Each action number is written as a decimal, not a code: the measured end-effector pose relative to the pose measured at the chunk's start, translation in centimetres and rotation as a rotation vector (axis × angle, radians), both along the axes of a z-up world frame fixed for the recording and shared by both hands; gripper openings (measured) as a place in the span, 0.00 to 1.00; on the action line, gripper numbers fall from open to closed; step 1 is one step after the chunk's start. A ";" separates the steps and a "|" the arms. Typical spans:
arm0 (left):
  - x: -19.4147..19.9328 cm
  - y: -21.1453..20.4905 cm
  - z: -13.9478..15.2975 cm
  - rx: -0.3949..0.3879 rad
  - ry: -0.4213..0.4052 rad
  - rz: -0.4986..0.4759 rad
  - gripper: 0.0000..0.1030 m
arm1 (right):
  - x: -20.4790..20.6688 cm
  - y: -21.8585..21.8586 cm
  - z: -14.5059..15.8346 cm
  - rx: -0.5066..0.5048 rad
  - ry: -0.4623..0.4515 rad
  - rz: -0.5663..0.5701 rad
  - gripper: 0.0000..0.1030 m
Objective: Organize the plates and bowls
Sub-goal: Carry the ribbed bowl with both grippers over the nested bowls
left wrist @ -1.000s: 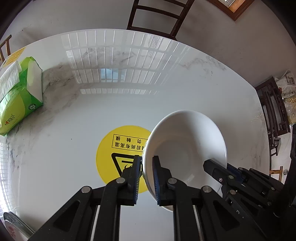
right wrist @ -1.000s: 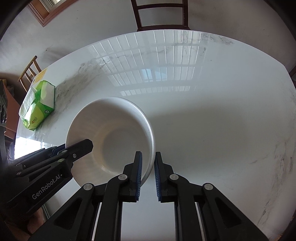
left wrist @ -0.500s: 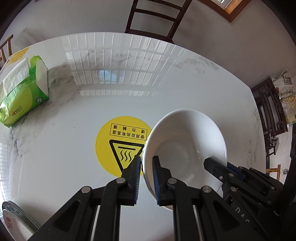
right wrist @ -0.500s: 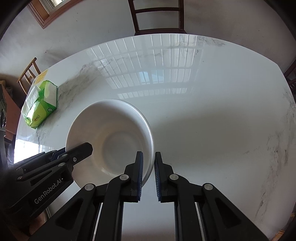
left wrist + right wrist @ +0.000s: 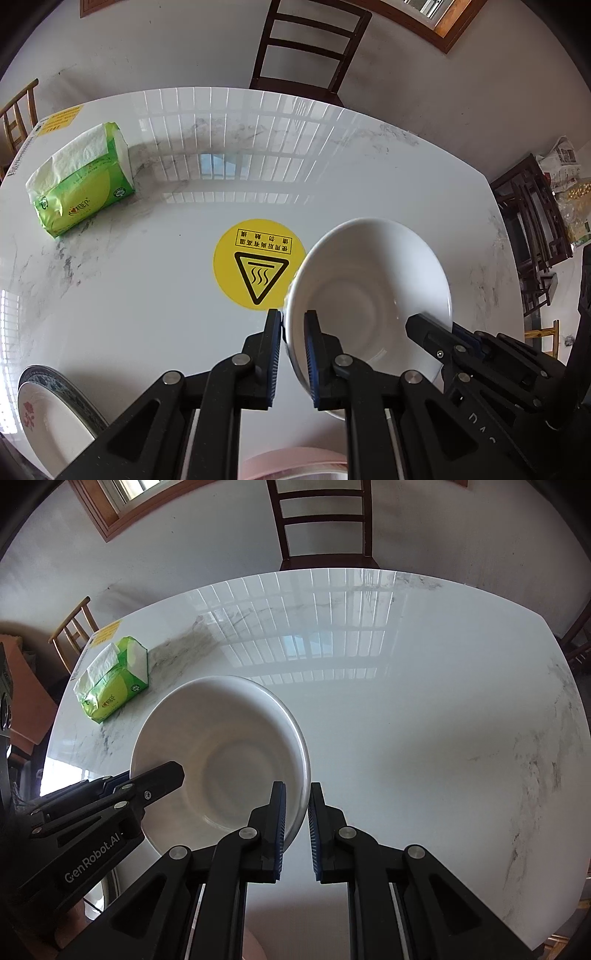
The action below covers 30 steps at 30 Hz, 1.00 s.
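Both hand-held grippers clamp rim: left (image 5: 291,350), right (image 5: 297,827) | glossy round white bowl (image 5: 373,295) | marble table (image 5: 147,295)

The patterned plate (image 5: 55,413) and a pink dish (image 5: 295,463) run off the frame's lower edge.

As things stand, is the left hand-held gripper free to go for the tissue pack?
Probably not yet. The left hand-held gripper is shut on the white bowl, shared with the right hand-held gripper. The table toward the tissue pack looks unobstructed.
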State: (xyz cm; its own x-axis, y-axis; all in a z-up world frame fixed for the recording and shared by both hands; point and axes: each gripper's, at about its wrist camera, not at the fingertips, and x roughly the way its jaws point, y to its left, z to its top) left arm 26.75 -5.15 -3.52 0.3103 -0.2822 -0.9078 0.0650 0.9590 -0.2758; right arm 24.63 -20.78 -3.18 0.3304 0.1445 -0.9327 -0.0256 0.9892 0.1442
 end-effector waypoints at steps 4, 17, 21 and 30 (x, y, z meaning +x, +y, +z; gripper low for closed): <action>-1.7 0.4 1.1 -0.001 -0.013 0.003 0.12 | -1.5 0.4 1.0 0.000 -0.012 0.004 0.12; -6.7 1.7 3.2 0.003 -0.029 0.019 0.12 | -6.2 2.2 3.8 -0.021 -0.054 0.041 0.12; -8.3 2.5 3.7 0.004 -0.030 0.030 0.12 | -7.6 2.8 4.0 -0.010 -0.052 0.054 0.12; -11.8 4.1 3.8 0.002 -0.014 0.045 0.12 | -10.8 4.2 4.2 -0.006 -0.047 0.087 0.12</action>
